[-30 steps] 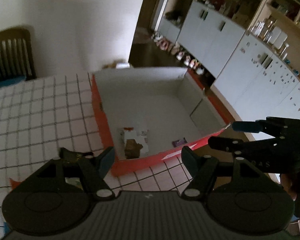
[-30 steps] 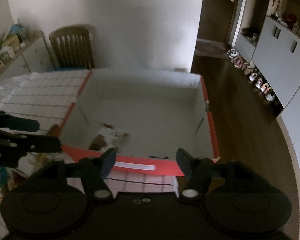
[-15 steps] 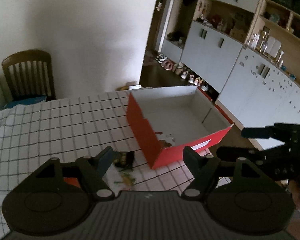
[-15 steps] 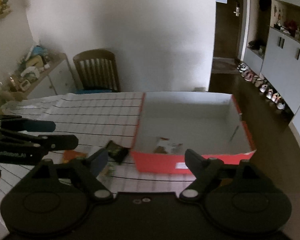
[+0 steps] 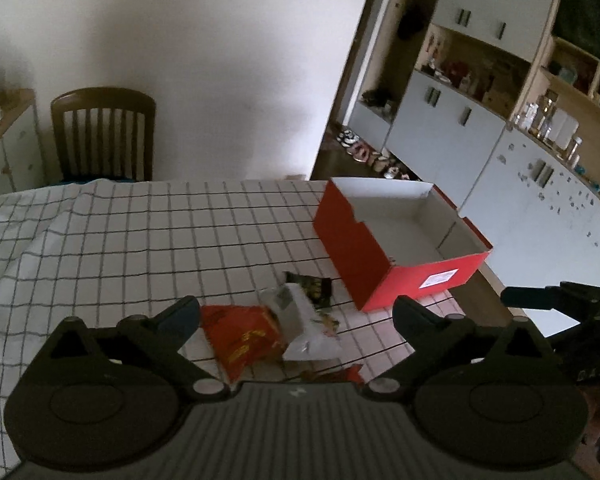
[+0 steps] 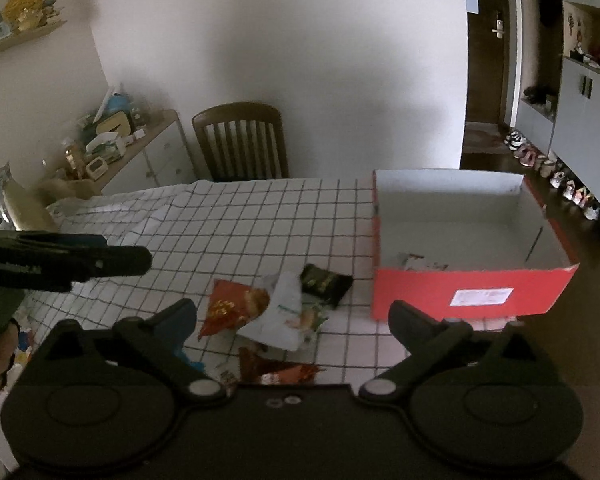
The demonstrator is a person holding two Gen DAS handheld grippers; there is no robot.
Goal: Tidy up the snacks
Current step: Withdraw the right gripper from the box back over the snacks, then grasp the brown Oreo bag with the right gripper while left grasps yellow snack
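Now pulled back: snack pile in view, both tools empty

Since a second ago both views have drawn away from the box (image 5: 396,248); then it filled the frame, now it sits at the right end of the surface (image 5: 148,232), and a pile of snacks shows beside it.
Left tool (image 5: 296,312): jaws spread wide, holding nothing, hovering over the pile.
Right tool (image 6: 292,314): jaws likewise apart, empty.
Pile: red bag (image 6: 232,306) under a white packet (image 6: 286,318), black packet (image 6: 324,282) nearest the box, another reddish wrapper (image 6: 278,368) at the near edge.
One packet (image 6: 420,262) lies inside the box against its near wall.
Chair (image 6: 240,140) stands behind the surface; cabinets (image 5: 452,120) and shoes (image 5: 374,156) off right.
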